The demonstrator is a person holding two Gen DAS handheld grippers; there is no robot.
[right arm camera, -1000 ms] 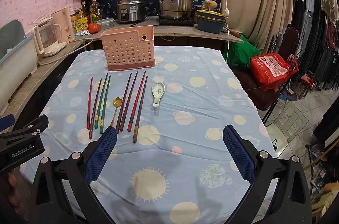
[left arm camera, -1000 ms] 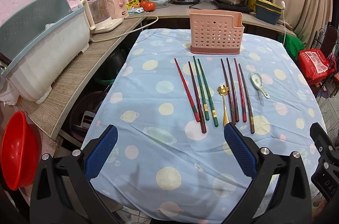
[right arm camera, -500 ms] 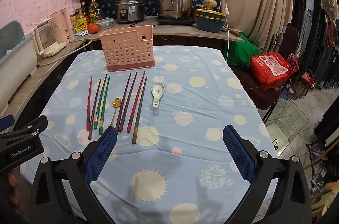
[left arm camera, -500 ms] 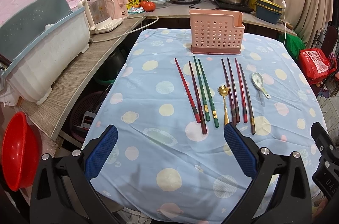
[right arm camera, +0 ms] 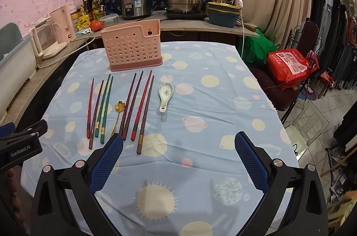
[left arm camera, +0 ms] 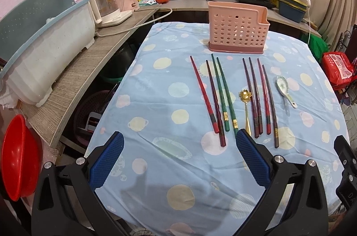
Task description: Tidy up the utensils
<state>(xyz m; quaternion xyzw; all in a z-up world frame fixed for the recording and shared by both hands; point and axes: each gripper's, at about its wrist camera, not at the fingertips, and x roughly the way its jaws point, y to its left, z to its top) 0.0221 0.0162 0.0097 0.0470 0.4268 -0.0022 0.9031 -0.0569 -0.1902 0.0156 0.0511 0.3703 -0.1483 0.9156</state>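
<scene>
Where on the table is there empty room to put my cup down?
Bare cloth lies right of the white spoon out to the table edge, left of the red chopstick, and in front between the open tongs. It is crowded in the middle, where the chopsticks and gold spoon lie below the pink basket.

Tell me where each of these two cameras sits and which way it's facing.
Left wrist: on the left gripper, open, above the table's near left, facing the pink utensil holder.
Right wrist: on the right gripper, open, further right, facing likewise; the left gripper shows at its left edge.
Shared: chopsticks, gold spoon, ceramic spoon.
</scene>
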